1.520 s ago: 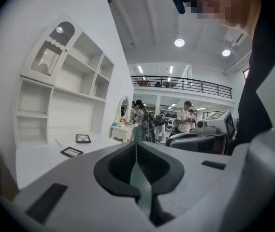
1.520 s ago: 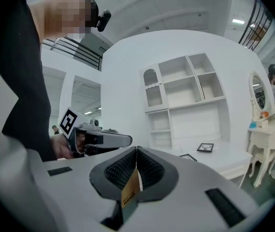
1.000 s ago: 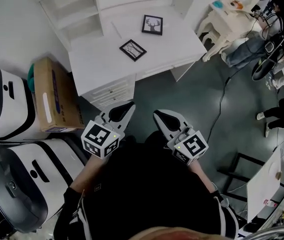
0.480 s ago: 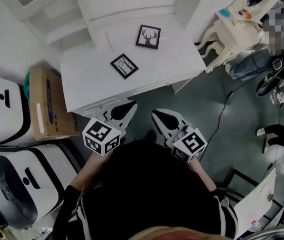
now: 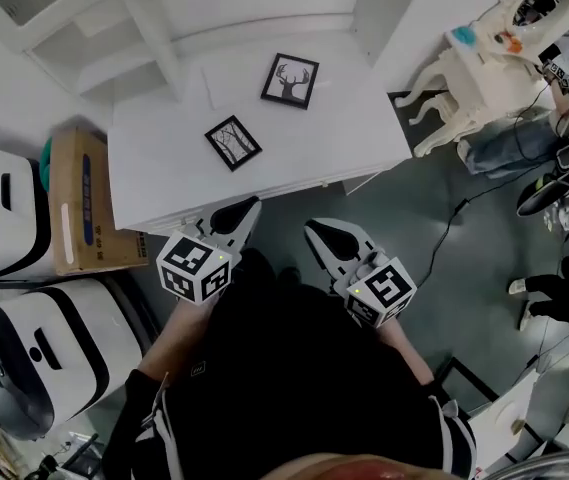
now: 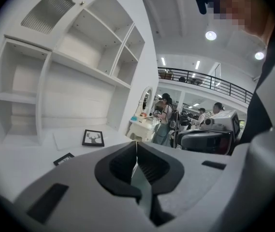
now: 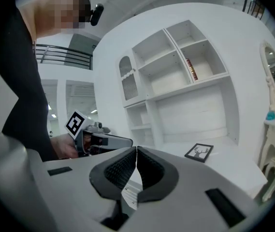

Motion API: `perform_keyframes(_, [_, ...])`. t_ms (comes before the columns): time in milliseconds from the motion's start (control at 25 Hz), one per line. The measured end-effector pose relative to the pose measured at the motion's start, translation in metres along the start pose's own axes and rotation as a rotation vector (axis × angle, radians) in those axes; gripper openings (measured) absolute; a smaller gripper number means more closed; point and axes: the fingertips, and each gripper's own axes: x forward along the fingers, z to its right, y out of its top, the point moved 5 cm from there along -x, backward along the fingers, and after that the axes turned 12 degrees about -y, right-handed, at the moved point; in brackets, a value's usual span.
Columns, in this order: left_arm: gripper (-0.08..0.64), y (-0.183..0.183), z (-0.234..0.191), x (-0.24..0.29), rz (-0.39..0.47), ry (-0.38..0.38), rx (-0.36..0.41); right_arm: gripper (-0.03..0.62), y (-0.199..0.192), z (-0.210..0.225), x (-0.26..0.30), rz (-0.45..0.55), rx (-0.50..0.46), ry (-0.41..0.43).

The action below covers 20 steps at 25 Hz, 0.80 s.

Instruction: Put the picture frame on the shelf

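Coming nearer the white desk (image 5: 154,183) than before. Keeping left gripper (image 5: 248,205) and right gripper (image 5: 315,230) pinched together, gripping nothing. Seeing tree picture frame (image 5: 232,142), then deer picture frame (image 5: 290,80), lying flat on desk; thin reddish thing (image 7: 191,69) leaning in an upper cubby of the shelf (image 7: 164,88).

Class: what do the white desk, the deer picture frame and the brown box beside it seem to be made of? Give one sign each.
The white desk looks like painted wood or board: smooth matt white. The deer picture frame has a black rim, wood or plastic, cannot tell. The brown box looks like cardboard: dull tan faces, stuck-on label.
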Motion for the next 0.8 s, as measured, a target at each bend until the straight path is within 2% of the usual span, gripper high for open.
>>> perform_keyframes(160, [0.008, 0.013, -0.031, 0.009, 0.034, 0.052, 0.005, 0.020, 0.000, 0.019, 0.037, -0.059, -0.014, 0.062])
perform_keyframes(400, [0.008, 0.034, -0.094, 0.005, 0.064, 0.144, 0.016, 0.020, 0.038, 0.041, 0.118, -0.063, -0.062, 0.127])
perform_keyframes(640, [0.008, 0.036, -0.151, -0.009, 0.061, 0.227, -0.024, 0.020, 0.037, 0.043, 0.199, -0.138, -0.063, 0.205])
perform_keyframes(800, [0.008, 0.027, -0.176, -0.016, 0.052, 0.278, -0.081, 0.020, 0.031, 0.039, 0.235, -0.208, -0.067, 0.275])
